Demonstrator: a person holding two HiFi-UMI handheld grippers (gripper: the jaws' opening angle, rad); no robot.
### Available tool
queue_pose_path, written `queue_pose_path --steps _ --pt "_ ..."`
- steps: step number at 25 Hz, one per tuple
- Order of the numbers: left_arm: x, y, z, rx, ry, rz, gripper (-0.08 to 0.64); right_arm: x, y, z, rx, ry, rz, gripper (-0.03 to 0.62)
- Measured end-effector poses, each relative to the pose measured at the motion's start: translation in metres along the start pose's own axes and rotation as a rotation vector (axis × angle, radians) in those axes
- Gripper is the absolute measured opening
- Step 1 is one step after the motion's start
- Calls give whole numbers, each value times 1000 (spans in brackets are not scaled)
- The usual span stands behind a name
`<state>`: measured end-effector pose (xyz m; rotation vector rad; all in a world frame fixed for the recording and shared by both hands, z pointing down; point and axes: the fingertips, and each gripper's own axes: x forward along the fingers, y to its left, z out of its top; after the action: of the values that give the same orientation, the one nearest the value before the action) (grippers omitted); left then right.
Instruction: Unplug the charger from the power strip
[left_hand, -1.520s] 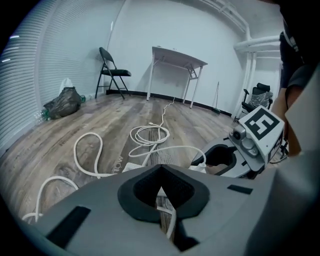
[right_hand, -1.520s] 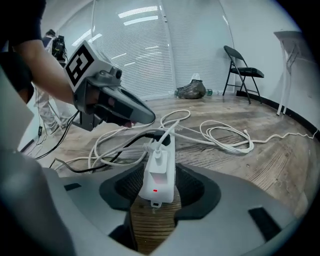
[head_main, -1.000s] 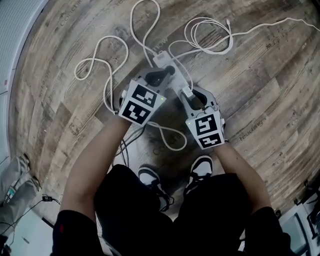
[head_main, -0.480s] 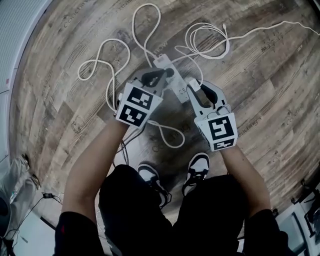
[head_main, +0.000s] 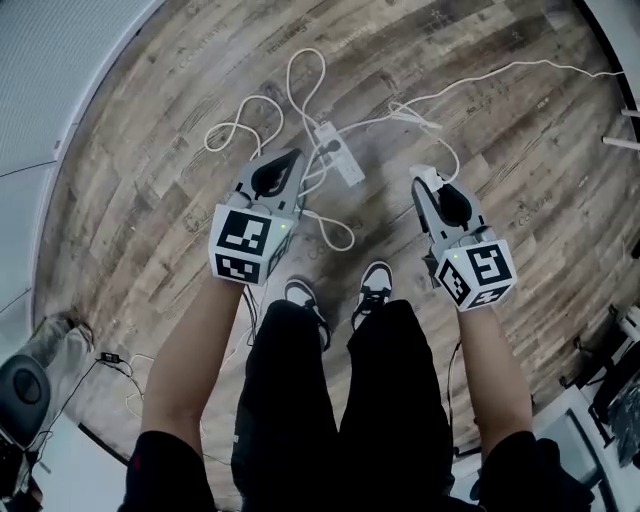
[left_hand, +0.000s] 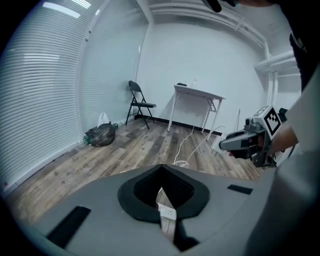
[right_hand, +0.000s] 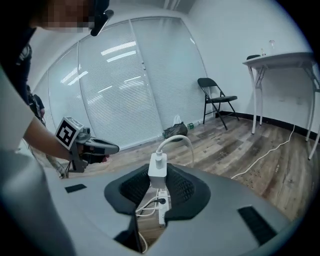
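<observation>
1. The right claw (head_main: 427, 190) is gripping the white charger (right_hand: 158, 169). The charger sits right at the tips of the jaws, and they squeeze it from both sides.
2. The charger's long side runs the same way as the jaws. Its cord end points out front, away from the claw. Its prongs cannot be seen.
3. The cord (right_hand: 175, 142) comes out of that far end. It bends over in a loop and drops down to the right of the jaws.
4. The charger is out of the strip (head_main: 338, 153) and well apart from it. The strip lies flat on the floor (head_main: 150, 200), down below and out in front of both claws. It is between them and nearer to the left claw.
5. The strip's long side lies on a slant. Its near end aims toward the right claw and its far end aims away. A dark plug (right_hand: 159, 201) sits in the strip.
6. The left claw (head_main: 288, 160) is closed. Its jaw tips meet and there is nothing between them. It is held up beside the right claw, well apart from it.
</observation>
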<state>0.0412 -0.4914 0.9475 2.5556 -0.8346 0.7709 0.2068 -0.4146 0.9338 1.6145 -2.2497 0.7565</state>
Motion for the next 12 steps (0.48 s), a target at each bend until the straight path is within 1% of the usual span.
queue_pose_path --steps 3,6,12 --pt "-60 -14 54 -33 -41 9 18 -53 27 46 39 -18 11 107" --pt "-119 -26 112 -85 -95 37 18 -102 58 94 67 -35 38 107" --pt "-261 -49 217 -173 -206 75 18 -198 140 185 57 -38 84 107"
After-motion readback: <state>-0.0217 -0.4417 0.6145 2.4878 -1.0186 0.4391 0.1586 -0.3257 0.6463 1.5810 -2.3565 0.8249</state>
